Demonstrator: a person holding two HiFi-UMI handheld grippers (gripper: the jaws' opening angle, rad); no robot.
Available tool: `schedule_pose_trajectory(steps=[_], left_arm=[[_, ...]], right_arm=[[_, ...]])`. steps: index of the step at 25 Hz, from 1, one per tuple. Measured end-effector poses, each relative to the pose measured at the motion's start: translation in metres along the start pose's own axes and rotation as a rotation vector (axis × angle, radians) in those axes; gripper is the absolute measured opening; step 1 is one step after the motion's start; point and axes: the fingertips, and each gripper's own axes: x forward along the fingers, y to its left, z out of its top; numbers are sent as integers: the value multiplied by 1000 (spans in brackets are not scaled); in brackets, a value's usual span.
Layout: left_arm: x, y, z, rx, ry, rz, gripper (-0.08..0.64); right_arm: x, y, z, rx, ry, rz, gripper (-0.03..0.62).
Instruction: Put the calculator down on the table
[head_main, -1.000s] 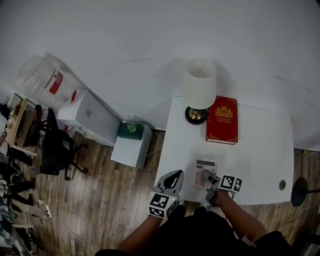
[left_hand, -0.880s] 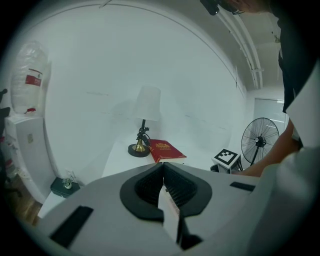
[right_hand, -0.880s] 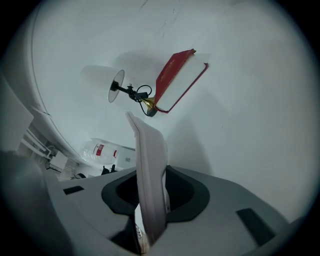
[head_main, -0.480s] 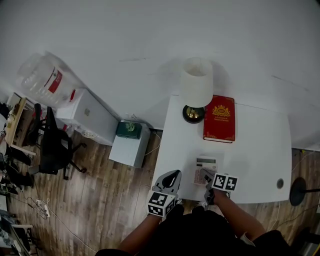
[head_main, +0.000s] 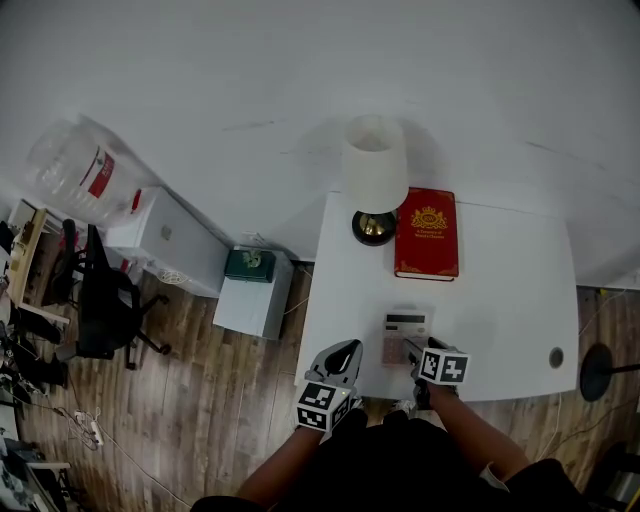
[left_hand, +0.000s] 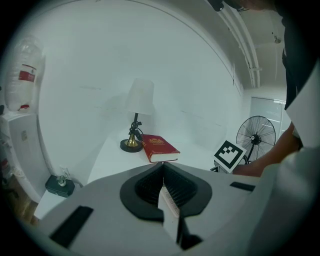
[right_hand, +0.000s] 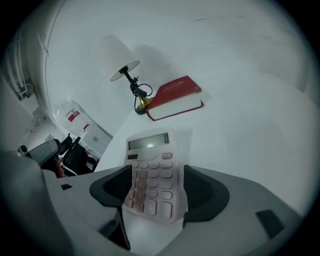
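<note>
The pale pink calculator (head_main: 404, 333) lies flat on the white table (head_main: 500, 290) near its front edge, display toward the wall. My right gripper (head_main: 417, 353) points down at its near end. In the right gripper view the calculator (right_hand: 150, 172) sits between the jaws of the right gripper (right_hand: 156, 176). They have just been opening and stand wide, not pressing it. My left gripper (head_main: 347, 350) hovers off the table's front left corner, and the left gripper view shows the left gripper (left_hand: 162, 168) shut with nothing in it.
A table lamp (head_main: 374, 178) and a red book (head_main: 427, 233) stand at the table's back left. On the wooden floor to the left are a green box (head_main: 250, 265), a white cabinet (head_main: 165, 240), a water bottle (head_main: 75, 165) and a black chair (head_main: 100, 310). A fan base (head_main: 600, 370) stands right.
The right gripper has rolled and slid a little toward the table's front edge, and its jaws have spread apart. The calculator stays on the table. The left gripper has barely moved.
</note>
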Motion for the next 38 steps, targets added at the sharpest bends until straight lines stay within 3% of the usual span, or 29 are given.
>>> schedule_pose_trajectory(steps=[2, 6, 12, 19, 24, 38], left_arm=[[1, -3, 2, 6, 0, -4, 20], [2, -6, 13, 24, -12, -2, 20], [-1, -4, 32, 25, -32, 2, 20], [-5, -14, 65, 49, -98, -20, 20], [-4, -23, 75, 75, -104, -21, 20], [-8, -27, 99, 94, -154, 2, 20]], right_arm=[[-11, 7, 11, -44, -39, 16, 331], [-40, 39, 41, -218, -126, 74, 305], [-88, 77, 85, -412, -289, 109, 230], [-135, 102, 123, -450, -459, 164, 127], [-153, 102, 137, -440, -538, 136, 20], [-184, 130, 157, -654, -679, 88, 18]])
